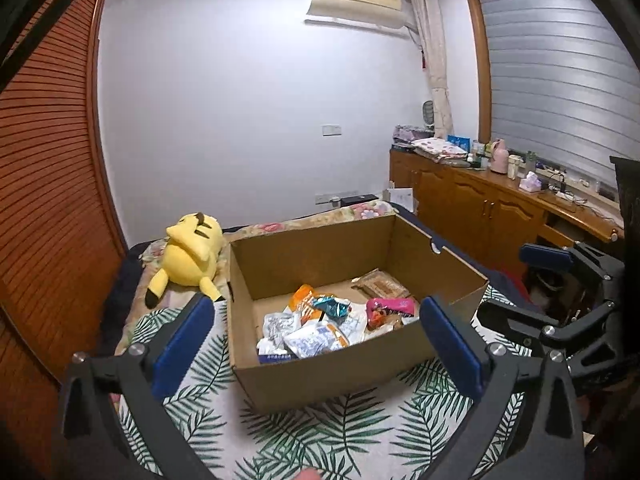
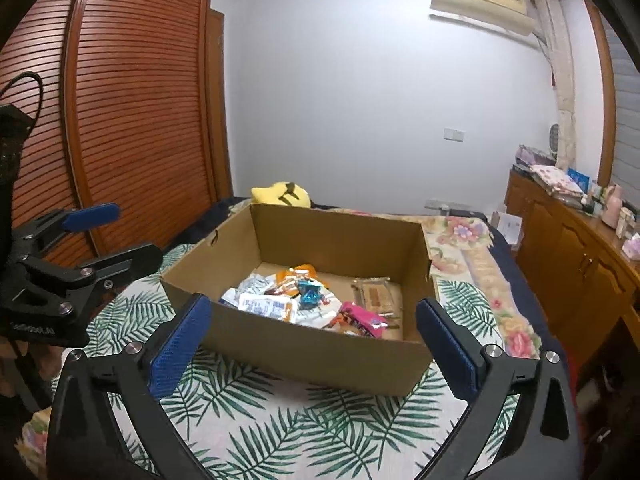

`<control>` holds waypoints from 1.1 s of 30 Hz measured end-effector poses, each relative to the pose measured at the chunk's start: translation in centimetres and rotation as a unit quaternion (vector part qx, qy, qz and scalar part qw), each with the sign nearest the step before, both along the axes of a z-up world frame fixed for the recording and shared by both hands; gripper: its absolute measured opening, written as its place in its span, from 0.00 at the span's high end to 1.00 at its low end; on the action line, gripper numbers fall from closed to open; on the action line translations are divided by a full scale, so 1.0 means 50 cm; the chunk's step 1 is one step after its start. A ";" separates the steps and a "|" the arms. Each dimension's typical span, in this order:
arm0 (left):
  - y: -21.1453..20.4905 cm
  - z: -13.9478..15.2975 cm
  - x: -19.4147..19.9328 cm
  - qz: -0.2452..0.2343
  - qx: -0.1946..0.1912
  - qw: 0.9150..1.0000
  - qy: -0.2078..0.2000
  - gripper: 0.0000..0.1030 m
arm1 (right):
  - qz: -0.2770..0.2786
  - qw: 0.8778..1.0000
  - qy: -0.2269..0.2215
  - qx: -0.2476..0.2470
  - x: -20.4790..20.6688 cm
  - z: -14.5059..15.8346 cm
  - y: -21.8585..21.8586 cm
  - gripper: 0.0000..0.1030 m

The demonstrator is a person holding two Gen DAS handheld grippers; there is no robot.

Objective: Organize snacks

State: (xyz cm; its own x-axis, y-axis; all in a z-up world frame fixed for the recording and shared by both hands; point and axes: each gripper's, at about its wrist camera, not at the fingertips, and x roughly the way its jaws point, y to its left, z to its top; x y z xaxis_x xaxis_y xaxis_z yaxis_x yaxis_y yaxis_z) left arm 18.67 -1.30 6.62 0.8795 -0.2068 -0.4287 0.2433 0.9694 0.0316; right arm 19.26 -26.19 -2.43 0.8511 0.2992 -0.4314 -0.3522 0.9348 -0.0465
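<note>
A: Where's the box (image 1: 332, 376) sitting?

B: On the leaf-print cloth (image 1: 352, 436) on the bed, top open. Its near wall faces both grippers, and bare cloth lies between that wall and the fingers in both views.

A: And around it?

B: A yellow plush (image 1: 190, 258) lies just beside the far left corner. The slatted wardrobe (image 2: 132, 92) stands along the left, well apart from the box. A wooden cabinet (image 1: 476, 204) with clutter on top runs down the right, past the bed's edge.

A: The snacks?

B: All inside the box, heaped on its floor toward the near wall: white packets (image 2: 264, 302), an orange pack (image 1: 306, 300), a teal wrapper (image 1: 334, 306), a pink pack (image 2: 362, 318), and a clear flat pack (image 2: 374, 292) farther back. The far half of the floor is bare cardboard.

A: Left gripper (image 1: 318, 346)?

B: Spread wide, nothing between the blue pads (image 1: 182, 346), touching nothing. It hangs before the near wall.

A: Right gripper (image 2: 314, 350)?

B: Same: spread wide and empty, pads (image 2: 448, 348) clear of the cardboard. In each view the other gripper shows off to the side, also clear of the box.
</note>
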 end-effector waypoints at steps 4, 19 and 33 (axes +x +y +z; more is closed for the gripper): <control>-0.003 -0.011 -0.022 0.023 0.000 1.000 -0.010 0.00 | -0.007 1.000 -0.003 0.002 -0.022 -0.008 -0.005 0.00; 0.008 -0.059 -0.092 0.058 -0.021 0.998 -0.005 0.00 | -0.023 0.999 -0.026 0.029 -0.128 -0.014 -0.037 0.00; 0.018 -0.034 -0.235 0.093 -0.004 0.996 -0.009 0.00 | -0.034 0.998 -0.044 0.031 -0.262 0.037 -0.071 0.00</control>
